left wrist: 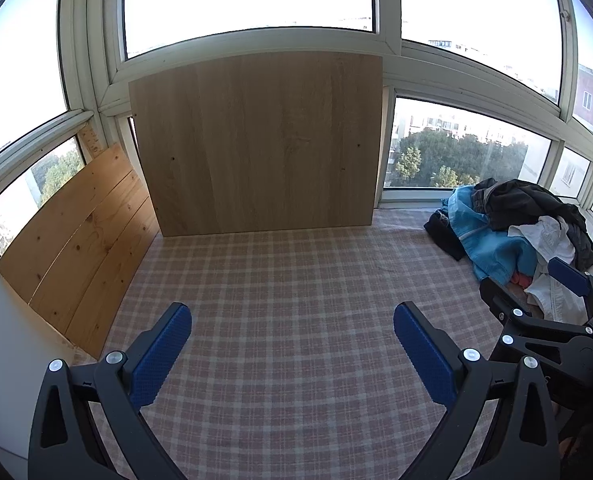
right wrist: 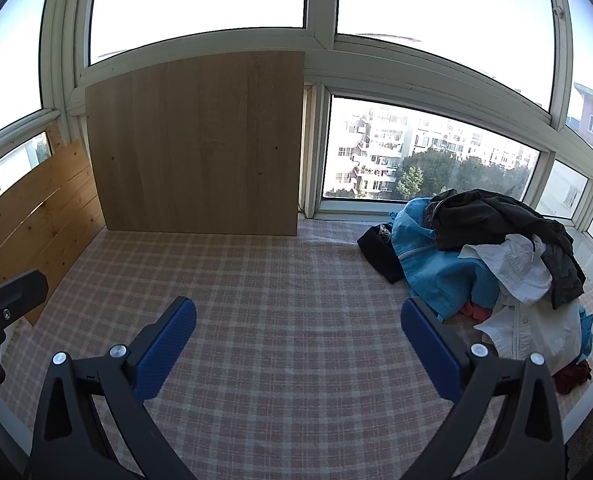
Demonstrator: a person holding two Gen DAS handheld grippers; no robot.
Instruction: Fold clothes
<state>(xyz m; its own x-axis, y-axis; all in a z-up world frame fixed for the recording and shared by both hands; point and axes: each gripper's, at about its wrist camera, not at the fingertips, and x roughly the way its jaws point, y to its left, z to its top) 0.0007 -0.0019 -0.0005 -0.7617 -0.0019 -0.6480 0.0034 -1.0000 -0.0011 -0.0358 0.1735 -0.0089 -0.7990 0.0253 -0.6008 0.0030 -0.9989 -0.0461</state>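
Windows (right wrist: pixel 428 152): glazing runs along the far and right sides, with buildings and trees outside.
Surface (right wrist: pixel 280 280): covered by a pink-and-white checked cloth; the wide middle stretch in front of both grippers is bare.
Boards: a large pale wooden board (right wrist: pixel 200 144) leans upright at the far edge, and a plank panel (left wrist: pixel 84 248) leans along the left side.
Clothes pile (right wrist: pixel 492 256): a loose heap at the far right of the surface, next to the windows; it has no single long axis and no clear direction.
Pile contents: a dark garment (right wrist: pixel 508 220) on top, a blue garment (right wrist: pixel 436 264) spreading toward the left, a white shirt (right wrist: pixel 536 332) on the near edge.
Key relation: the pile lies to the right of and beyond both grippers; the right one is nearer, with the shirt just beyond its right finger.
Right gripper (right wrist: pixel 298 344): spread wide, holding nothing, above bare cloth.
Left gripper (left wrist: pixel 292 350): likewise wide apart and empty, well apart from the pile.
Judgement: folding has not begun; a garment first needs pulling out to the bare middle.
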